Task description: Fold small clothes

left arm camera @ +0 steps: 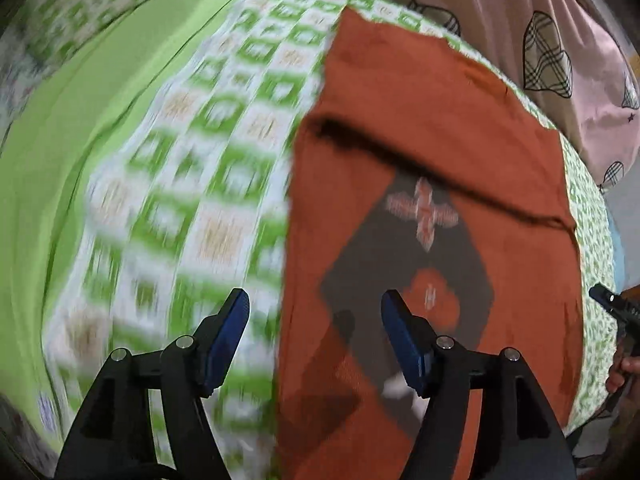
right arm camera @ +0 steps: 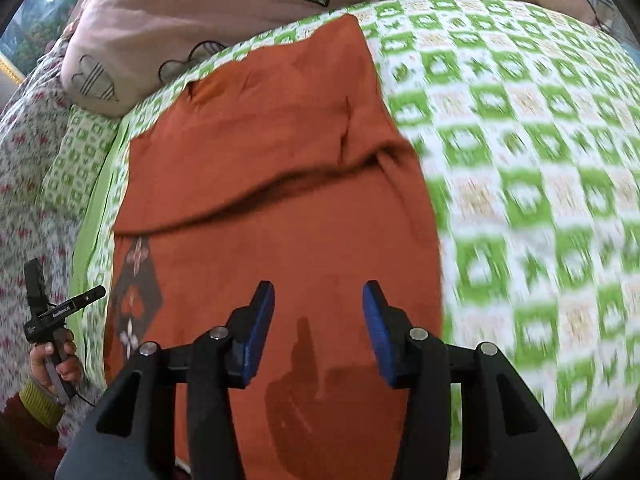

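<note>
A rust-orange garment (left arm camera: 420,92) lies flat on the green-and-white checked bedsheet (left arm camera: 208,184), with one layer folded over along a crease across its middle. It bears a dark grey diamond print (left arm camera: 400,264) with red and white motifs. My left gripper (left arm camera: 316,304) hovers open over the garment's left edge, with nothing between its blue pads. In the right wrist view the garment (right arm camera: 280,140) fills the centre, and my right gripper (right arm camera: 319,292) stands open above its near half, holding nothing. Each view catches the other hand-held gripper at its edge, the right gripper (left arm camera: 612,304) and the left gripper (right arm camera: 52,308).
A pink blanket (right arm camera: 168,8) with plaid heart shapes lies bunched along the far side of the bed. A plain green band of sheet (left arm camera: 80,120) runs at the left. A red-and-white floral cloth (right arm camera: 24,152) lies beyond the bed's left edge.
</note>
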### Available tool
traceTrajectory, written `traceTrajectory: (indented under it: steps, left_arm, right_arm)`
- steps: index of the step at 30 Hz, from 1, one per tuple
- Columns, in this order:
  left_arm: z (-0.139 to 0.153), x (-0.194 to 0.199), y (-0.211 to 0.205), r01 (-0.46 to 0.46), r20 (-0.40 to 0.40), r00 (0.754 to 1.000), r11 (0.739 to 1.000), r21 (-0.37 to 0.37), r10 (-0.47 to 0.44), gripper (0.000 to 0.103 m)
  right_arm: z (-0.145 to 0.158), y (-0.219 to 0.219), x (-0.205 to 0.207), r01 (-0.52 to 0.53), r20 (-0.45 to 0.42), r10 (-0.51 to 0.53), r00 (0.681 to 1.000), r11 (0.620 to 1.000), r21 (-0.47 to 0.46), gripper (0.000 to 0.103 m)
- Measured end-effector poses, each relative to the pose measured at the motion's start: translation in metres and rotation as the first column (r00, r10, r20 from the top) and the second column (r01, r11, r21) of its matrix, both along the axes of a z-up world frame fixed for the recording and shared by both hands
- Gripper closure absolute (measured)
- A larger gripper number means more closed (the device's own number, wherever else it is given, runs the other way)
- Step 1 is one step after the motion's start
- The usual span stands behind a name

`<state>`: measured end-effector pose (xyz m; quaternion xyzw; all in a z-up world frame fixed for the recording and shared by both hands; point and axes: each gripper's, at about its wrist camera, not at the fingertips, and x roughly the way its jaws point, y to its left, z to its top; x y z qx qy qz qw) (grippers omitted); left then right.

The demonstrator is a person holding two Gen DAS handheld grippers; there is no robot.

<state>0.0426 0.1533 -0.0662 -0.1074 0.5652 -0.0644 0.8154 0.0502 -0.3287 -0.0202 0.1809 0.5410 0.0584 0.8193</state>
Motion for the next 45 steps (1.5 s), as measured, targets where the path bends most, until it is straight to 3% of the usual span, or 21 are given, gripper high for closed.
traceTrajectory:
  steps: [7, 12, 19, 22, 24, 26, 27, 29, 30, 36, 40, 45]
  left_arm:
    - [-0.025, -0.082, 0.005, -0.004, -0.106, 0.994, 0.998, -0.062, -0.002, 0.031]
    - [-0.029, -0.119, -0.009, 0.053, -0.104, 0.993, 0.996, -0.065, -0.060, 0.031]
    - [-0.033, -0.144, -0.016, 0.071, -0.088, 0.993, 0.994, -0.087, -0.079, 0.033]
    - [-0.034, -0.138, -0.020, 0.072, -0.085, 0.993, 0.993, -0.099, -0.080, 0.035]
    - [-0.034, -0.133, -0.029, 0.081, -0.085, 0.992, 0.992, -0.098, -0.089, 0.044]
    - [-0.034, -0.128, -0.026, 0.090, -0.089, 0.991, 0.992, -0.094, -0.098, 0.058]
    - [-0.035, -0.126, -0.024, 0.089, -0.092, 0.991, 0.991, -0.096, -0.098, 0.066]
    - [-0.036, -0.122, -0.014, 0.082, -0.100, 0.990, 0.988, -0.132, -0.096, 0.092]
    - [-0.036, -0.122, -0.010, 0.078, -0.102, 0.990, 0.984, -0.158, -0.095, 0.095]
    - [-0.009, -0.120, -0.014, 0.124, -0.034, 0.990, 0.970, -0.211, -0.134, 0.098]
    - [0.023, -0.103, -0.015, 0.128, 0.043, 0.992, 0.959, -0.252, -0.121, 0.099]
    - [0.068, -0.056, -0.014, 0.118, 0.173, 0.982, 0.959, -0.259, -0.074, 0.099]
  right_arm:
    - [-0.002, -0.015, -0.076, 0.014, -0.050, -0.013, 0.999, 1.000, 0.007, 0.055]
    - [-0.018, -0.025, -0.121, 0.017, -0.111, -0.016, 0.994, 1.000, 0.017, 0.055]
    - [-0.035, -0.016, -0.142, -0.005, -0.125, 0.018, 0.992, 0.995, 0.103, 0.055]
    - [-0.040, -0.010, -0.140, 0.000, -0.109, 0.015, 0.994, 0.991, 0.136, 0.055]
    - [-0.042, -0.005, -0.139, -0.014, -0.098, 0.029, 0.995, 0.989, 0.150, 0.058]
    - [-0.044, -0.001, -0.141, -0.039, -0.097, 0.053, 0.994, 0.989, 0.143, 0.085]
    - [-0.045, -0.001, -0.142, -0.043, -0.105, 0.059, 0.993, 0.988, 0.147, 0.091]
    - [-0.046, -0.001, -0.146, -0.051, -0.113, 0.069, 0.991, 0.987, 0.156, 0.094]
    - [-0.045, -0.001, -0.148, -0.054, -0.107, 0.072, 0.992, 0.985, 0.161, 0.094]
    - [-0.025, -0.001, -0.138, -0.076, -0.056, 0.089, 0.995, 0.976, 0.203, 0.095]
    - [0.005, -0.001, -0.117, -0.072, 0.040, 0.065, 0.997, 0.968, 0.241, 0.095]
    - [0.044, -0.007, -0.075, -0.054, 0.184, 0.008, 0.983, 0.968, 0.247, 0.095]
